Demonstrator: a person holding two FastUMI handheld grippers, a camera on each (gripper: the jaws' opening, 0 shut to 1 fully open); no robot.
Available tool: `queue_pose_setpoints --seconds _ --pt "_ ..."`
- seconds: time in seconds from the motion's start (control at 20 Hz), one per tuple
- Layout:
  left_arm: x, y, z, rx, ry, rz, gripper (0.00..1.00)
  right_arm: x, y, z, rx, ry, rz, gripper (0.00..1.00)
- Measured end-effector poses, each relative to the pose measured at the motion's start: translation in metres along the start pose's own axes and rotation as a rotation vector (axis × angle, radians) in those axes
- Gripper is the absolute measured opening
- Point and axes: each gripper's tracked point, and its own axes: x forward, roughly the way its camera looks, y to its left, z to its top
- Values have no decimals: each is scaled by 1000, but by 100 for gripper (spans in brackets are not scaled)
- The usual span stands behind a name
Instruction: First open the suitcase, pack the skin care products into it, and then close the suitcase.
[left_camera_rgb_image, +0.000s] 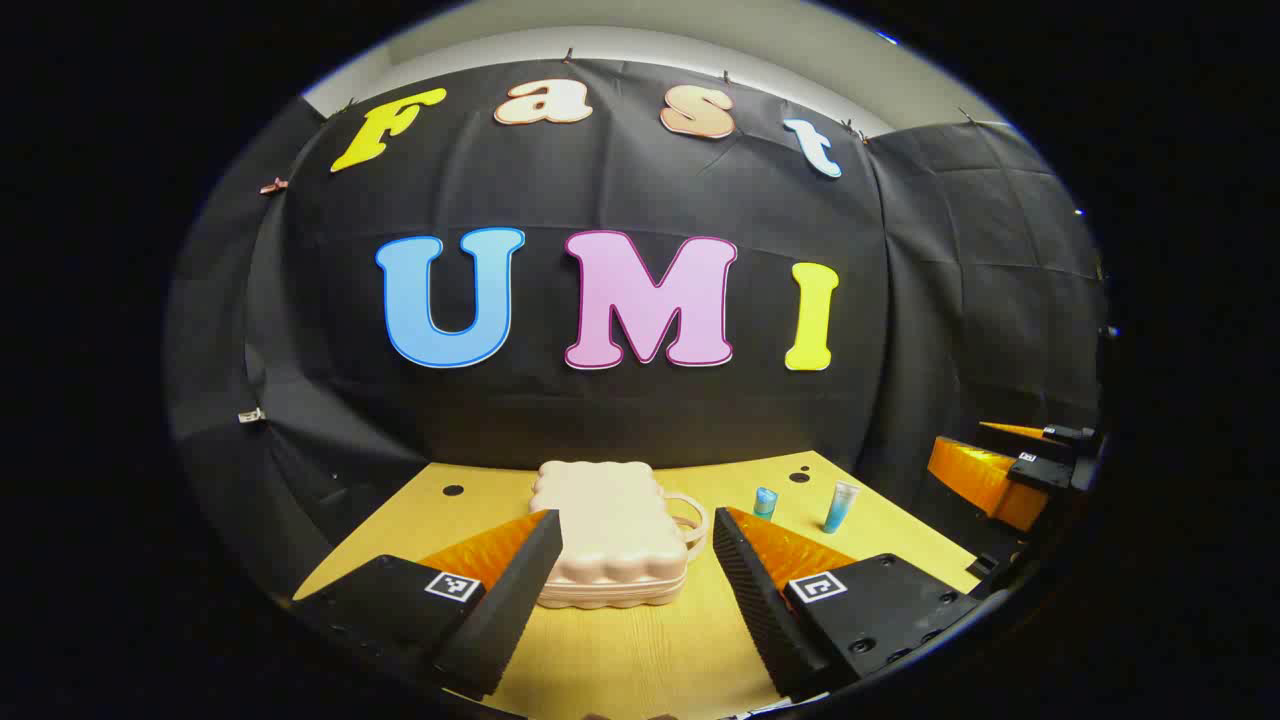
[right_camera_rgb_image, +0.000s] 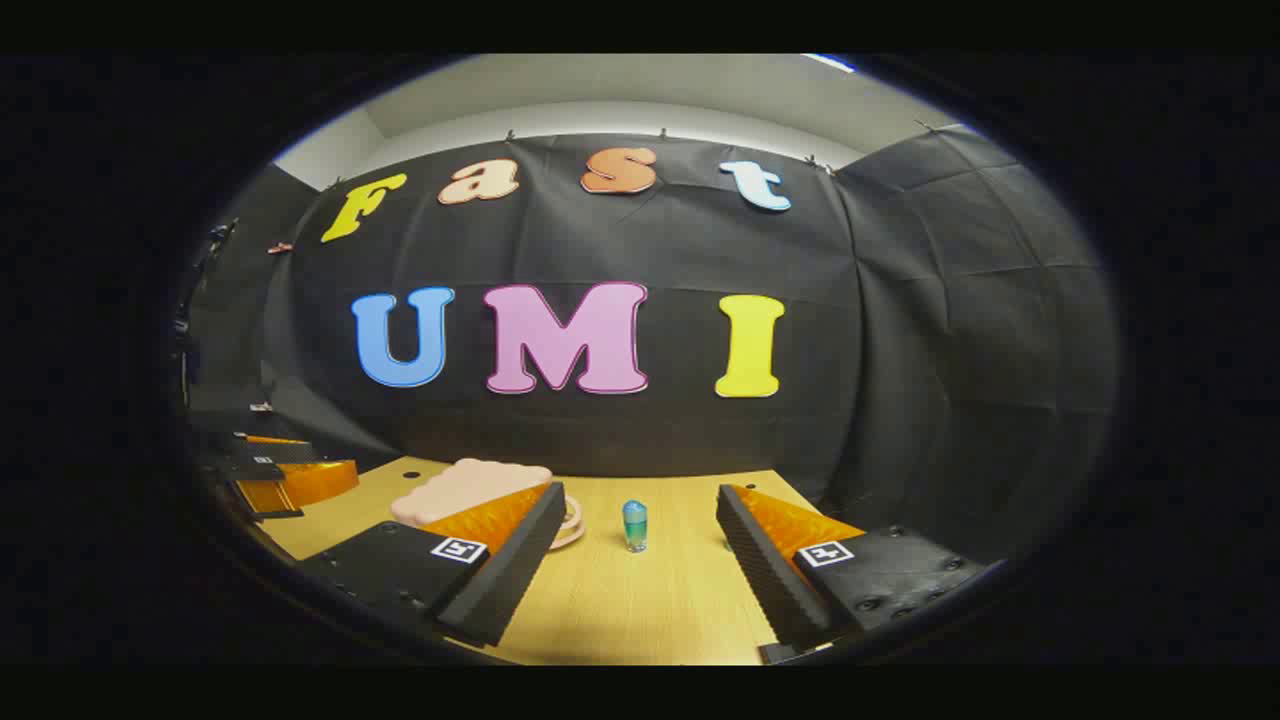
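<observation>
1. In the left gripper view, the left claw (left_camera_rgb_image: 635, 560) is spread wide and released, gripping nothing. Both fingers hover over the yellow wooden tabletop (left_camera_rgb_image: 620, 660) without touching any object.
2. The pale pink suitcase (left_camera_rgb_image: 610, 535) lies flat and closed on the tabletop, just ahead of the left claw and between the lines of its two fingers, a little nearer the left finger. Its loop handle points to the right.
3. To the right of the suitcase, near the tabletop's far right corner, stand two skin care items: a small blue jar (left_camera_rgb_image: 765, 502) and a taller blue tube (left_camera_rgb_image: 840, 506), both upright and apart from each other.
4. At the right edge of this view, the right claw (left_camera_rgb_image: 1010, 465) shows farther off.
5. In the right gripper view, the right claw (right_camera_rgb_image: 635, 560) is likewise spread wide and released, with nothing between its fingers.
6. A blue tube (right_camera_rgb_image: 635, 526) stands upright on the tabletop (right_camera_rgb_image: 620, 620) ahead of the right claw, centred in the gap between its fingers but beyond their tips.
7. The suitcase (right_camera_rgb_image: 470, 490) lies to the left, partly hidden behind the left finger of this claw.
8. The left claw (right_camera_rgb_image: 280, 475) shows at the far left of this view.
</observation>
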Motion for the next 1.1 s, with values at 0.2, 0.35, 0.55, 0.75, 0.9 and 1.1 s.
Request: queue_pose_setpoints --seconds 0.2,0.35,0.55,0.75,0.9,1.1 --pt "4 1 -1 1 4 0 96 3 1 0 -2 -2 1 96" --pt "6 3 0 9 4 5 96 5 0 -1 3 0 0 97" --pt "8 5 0 -16 3 16 96 8 -2 -1 6 1 0 97" --pt "9 4 3 -9 1 21 96 9 -2 -1 8 0 8 97" --pt "7 1 -3 -5 10 20 96 8 -4 -1 4 0 11 96" --pt "10 -7 -5 -20 23 9 96 7 -11 -4 2 12 7 97"
